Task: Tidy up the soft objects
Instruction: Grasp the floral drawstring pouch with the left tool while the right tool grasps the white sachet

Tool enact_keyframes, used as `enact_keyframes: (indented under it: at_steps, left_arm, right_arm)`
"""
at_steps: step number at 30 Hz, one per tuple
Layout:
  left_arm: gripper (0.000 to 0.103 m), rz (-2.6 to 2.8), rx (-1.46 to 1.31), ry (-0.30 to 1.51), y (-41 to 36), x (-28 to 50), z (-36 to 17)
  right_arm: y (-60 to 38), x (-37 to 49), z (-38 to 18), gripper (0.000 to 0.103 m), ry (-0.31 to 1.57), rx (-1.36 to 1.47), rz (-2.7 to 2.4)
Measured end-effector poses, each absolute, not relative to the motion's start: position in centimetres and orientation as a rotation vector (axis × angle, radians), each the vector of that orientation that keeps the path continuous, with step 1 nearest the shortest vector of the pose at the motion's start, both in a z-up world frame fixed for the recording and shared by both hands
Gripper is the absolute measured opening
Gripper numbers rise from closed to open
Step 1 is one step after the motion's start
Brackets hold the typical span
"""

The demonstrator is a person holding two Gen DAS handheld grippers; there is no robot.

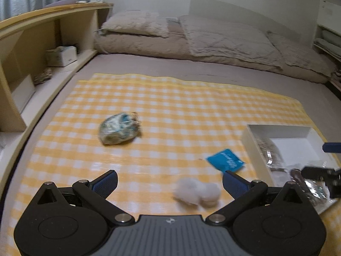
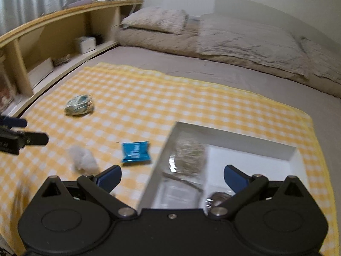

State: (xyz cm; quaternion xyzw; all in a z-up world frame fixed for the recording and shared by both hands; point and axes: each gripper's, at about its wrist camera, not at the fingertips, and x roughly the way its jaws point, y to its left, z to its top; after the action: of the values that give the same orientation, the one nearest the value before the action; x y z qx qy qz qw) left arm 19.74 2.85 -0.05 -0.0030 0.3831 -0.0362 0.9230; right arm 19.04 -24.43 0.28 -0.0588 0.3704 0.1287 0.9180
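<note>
On the yellow checked cloth point(image 1: 170, 106) lie a white fluffy clump point(image 1: 197, 193), a blue packet point(image 1: 226, 160) and a blue-green crumpled bundle point(image 1: 119, 131). My left gripper point(image 1: 170, 181) is open and empty, just above the cloth, with the white clump between its fingers, nearer the right one. My right gripper point(image 2: 172, 177) is open and empty over the near end of the white box point(image 2: 251, 143), which holds clear-wrapped soft items point(image 2: 189, 155). In the right wrist view the clump point(image 2: 84, 157), the packet point(image 2: 135, 151) and the bundle point(image 2: 78, 105) lie left of the box.
A wooden shelf unit point(image 1: 42, 42) with small boxes runs along the left of the bed. Folded grey bedding and a pillow point(image 1: 191, 36) lie at the far end. The left gripper's fingers point(image 2: 23, 138) show at the left edge of the right wrist view.
</note>
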Motion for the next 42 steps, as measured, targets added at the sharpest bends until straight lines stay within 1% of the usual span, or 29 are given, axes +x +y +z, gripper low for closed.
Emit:
enact_keyframes:
  at_steps: [7,18,24,38,42]
  left_arm:
    - [0.103,0.019,-0.002,0.757,6.1,22.1,-0.5]
    - [0.103,0.132,-0.056,0.800,10.5,27.2,-3.1]
    - [0.103,0.157,-0.116,0.832,10.6,30.3,-5.1]
    - [0.103,0.175,-0.135,0.783,10.9,35.3,-7.5]
    - [0.103,0.184,-0.133,0.796,10.7,36.3,-8.2]
  right_arm:
    - [-20.2,20.1,-0.8,0.103,0.802,-0.171,0.356]
    - [-16.3,20.9,-3.7,0.103,0.946,-0.148,0.502]
    - [-14.7,21.2,-5.3,0.103,0.996,-0.169,0.570]
    - [-13.3,22.3,-8.7,0.103,1.129,-0.139,0.573]
    - [-12.8,22.4,-9.4,0.103,1.176,-0.122,0.577]
